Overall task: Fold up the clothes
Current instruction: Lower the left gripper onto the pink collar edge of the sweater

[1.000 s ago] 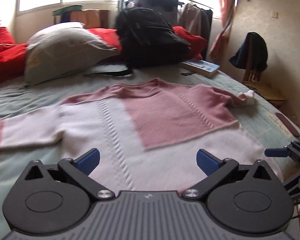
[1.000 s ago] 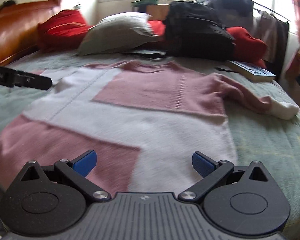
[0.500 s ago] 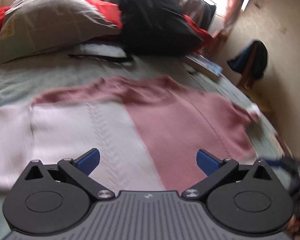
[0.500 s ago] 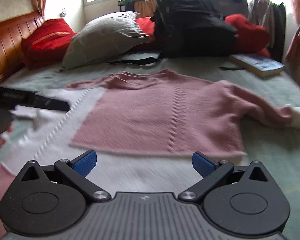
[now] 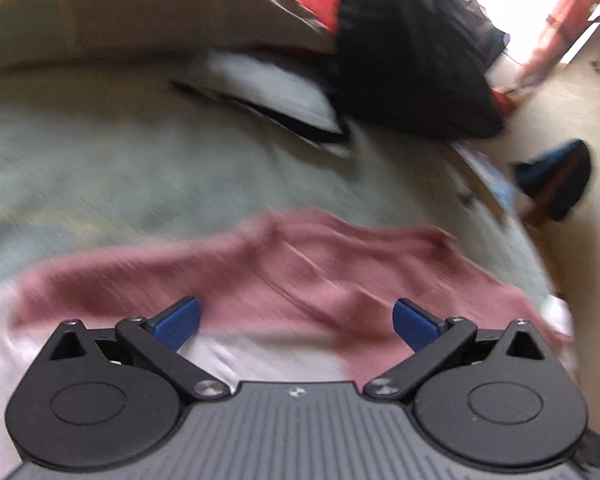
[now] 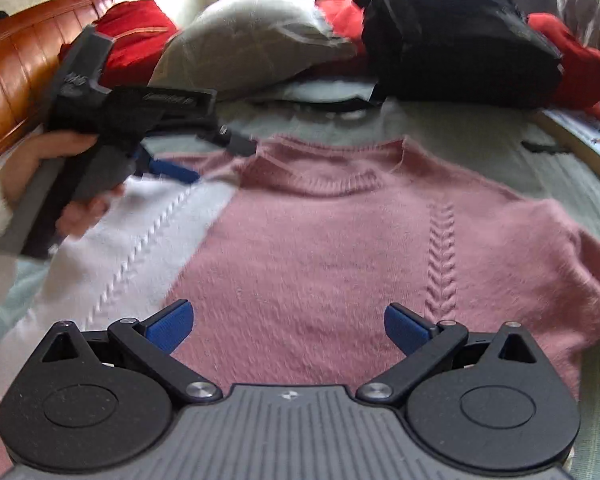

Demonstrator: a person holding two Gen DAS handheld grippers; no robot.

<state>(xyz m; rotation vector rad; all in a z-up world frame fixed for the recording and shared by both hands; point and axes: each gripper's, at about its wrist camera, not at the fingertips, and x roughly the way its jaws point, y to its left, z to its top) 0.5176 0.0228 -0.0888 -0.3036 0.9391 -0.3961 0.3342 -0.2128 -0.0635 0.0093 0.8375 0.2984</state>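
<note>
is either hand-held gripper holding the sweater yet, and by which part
Nothing is held. The left hand-held gripper and right hand-held gripper are both open above the pink and white sweater, with no fabric between their fingers.

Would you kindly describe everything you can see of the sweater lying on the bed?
The sweater is a fuzzy knit in dusty pink with a white panel on one side. It has a ribbed round neckline and raised braid-like columns running down both the pink and the white parts. It lies spread flat, neckline toward the pillows, on the pale green bedspread. The right gripper hangs open above its body and the left gripper, also open, is near its collar; neither grips it.
</note>
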